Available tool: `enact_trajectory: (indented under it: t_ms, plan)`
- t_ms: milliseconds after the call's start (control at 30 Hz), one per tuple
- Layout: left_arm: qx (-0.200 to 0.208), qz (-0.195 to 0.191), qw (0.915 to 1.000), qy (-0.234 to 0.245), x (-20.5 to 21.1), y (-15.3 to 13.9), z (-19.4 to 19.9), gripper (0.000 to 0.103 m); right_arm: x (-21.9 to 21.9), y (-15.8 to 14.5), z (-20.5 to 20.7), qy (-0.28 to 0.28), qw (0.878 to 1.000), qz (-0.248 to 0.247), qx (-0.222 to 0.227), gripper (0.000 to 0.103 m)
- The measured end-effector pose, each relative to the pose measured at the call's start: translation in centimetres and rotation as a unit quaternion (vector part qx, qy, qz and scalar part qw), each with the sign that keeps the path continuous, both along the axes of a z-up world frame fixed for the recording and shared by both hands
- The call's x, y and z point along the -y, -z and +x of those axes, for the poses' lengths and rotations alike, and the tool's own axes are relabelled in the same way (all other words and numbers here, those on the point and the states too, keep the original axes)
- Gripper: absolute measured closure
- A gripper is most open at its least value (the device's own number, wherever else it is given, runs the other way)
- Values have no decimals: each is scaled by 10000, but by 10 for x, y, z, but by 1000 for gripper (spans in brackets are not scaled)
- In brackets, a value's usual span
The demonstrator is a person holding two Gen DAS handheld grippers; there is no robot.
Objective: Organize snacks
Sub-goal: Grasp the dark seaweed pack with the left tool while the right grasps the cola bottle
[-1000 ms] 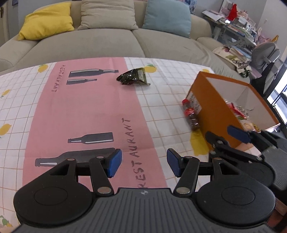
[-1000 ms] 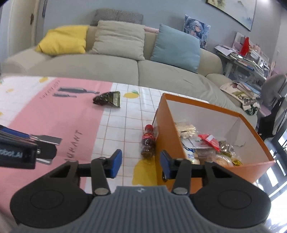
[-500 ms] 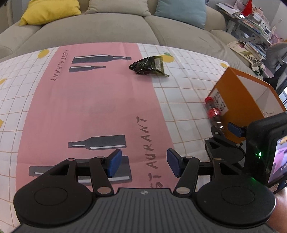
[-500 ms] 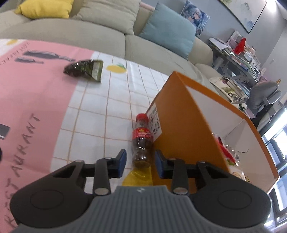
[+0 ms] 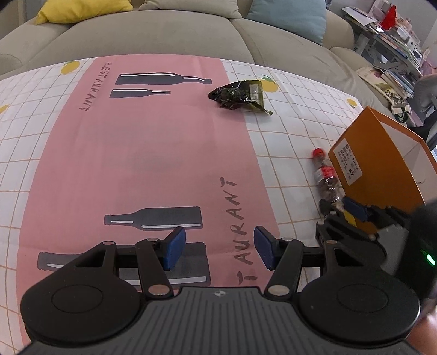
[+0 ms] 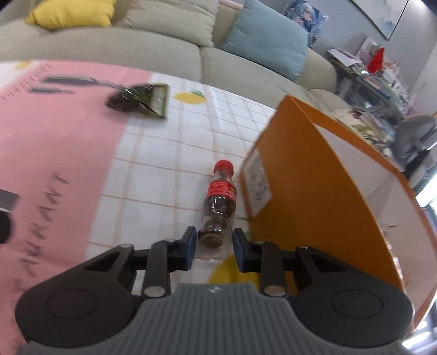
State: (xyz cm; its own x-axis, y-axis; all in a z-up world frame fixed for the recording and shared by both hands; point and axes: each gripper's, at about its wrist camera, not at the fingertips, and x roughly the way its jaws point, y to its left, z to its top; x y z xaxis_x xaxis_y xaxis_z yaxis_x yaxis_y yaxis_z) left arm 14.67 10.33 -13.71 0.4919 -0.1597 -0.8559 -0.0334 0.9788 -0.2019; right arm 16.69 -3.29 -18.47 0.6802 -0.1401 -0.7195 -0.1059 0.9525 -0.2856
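The right gripper has its blue fingers clamped on the base of a small cola bottle, one pad on each side of its dark lower end. The bottle lies on its side on the bench, stretching straight away from the fingers, its red label past the pads and its red cap at the far end. Just to the right of the fingers, and alongside the bottle, stands the orange box, with a white label on its near corner; whether bottle and box touch cannot be told. Farther out and to the left of the fingers, a crumpled dark green snack packet lies where the pink stripe of the cloth meets the white checks.

The left gripper has its fingers about half apart with nothing between them, hanging over the pink stripe and the printed bottle shapes and lettering. To their right, the right gripper shows in this view too, closed on the bottle beside the orange box. Well beyond the left fingers, slightly right, lies the same snack packet, near a printed lemon. Past the bench edge runs a beige sofa with a yellow cushion and a blue one.
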Motion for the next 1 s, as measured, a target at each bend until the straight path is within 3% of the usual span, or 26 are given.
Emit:
enact_trajectory:
  t_ms: [167, 267, 367, 467, 567, 633, 767, 1000]
  plan:
    - [-7, 60, 10000, 76, -2, 2, 6, 35, -3, -8, -12, -496, 9963, 693, -95, 76]
    - [38, 99, 9998, 171, -4, 2, 11, 35, -5, -8, -6, -552, 9948, 813, -282, 76]
    - [135, 147, 9994, 296, -5, 0, 20, 35, -2, -13, 2, -651, 9927, 987, -244, 68]
    - [267, 221, 9983, 478, -3, -2, 32, 35, 0, -16, 17, -708, 9905, 1150, -271, 67]
    - [415, 395, 9958, 717, 1, -7, 48, 35, 2, -14, 34, -745, 9859, 1397, -539, 67]
    - [576, 554, 9926, 916, 5, -10, 61, 35, 3, -12, 42, -741, 9830, 1520, -713, 73]
    - [857, 694, 9854, 1295, 13, -13, 86, 35, 7, -10, 55, -603, 9807, 1678, -800, 74]
    - [1453, 1061, 9611, 2095, 36, 1, 132, 34, 14, -8, 75, -458, 9772, 1893, -849, 74]
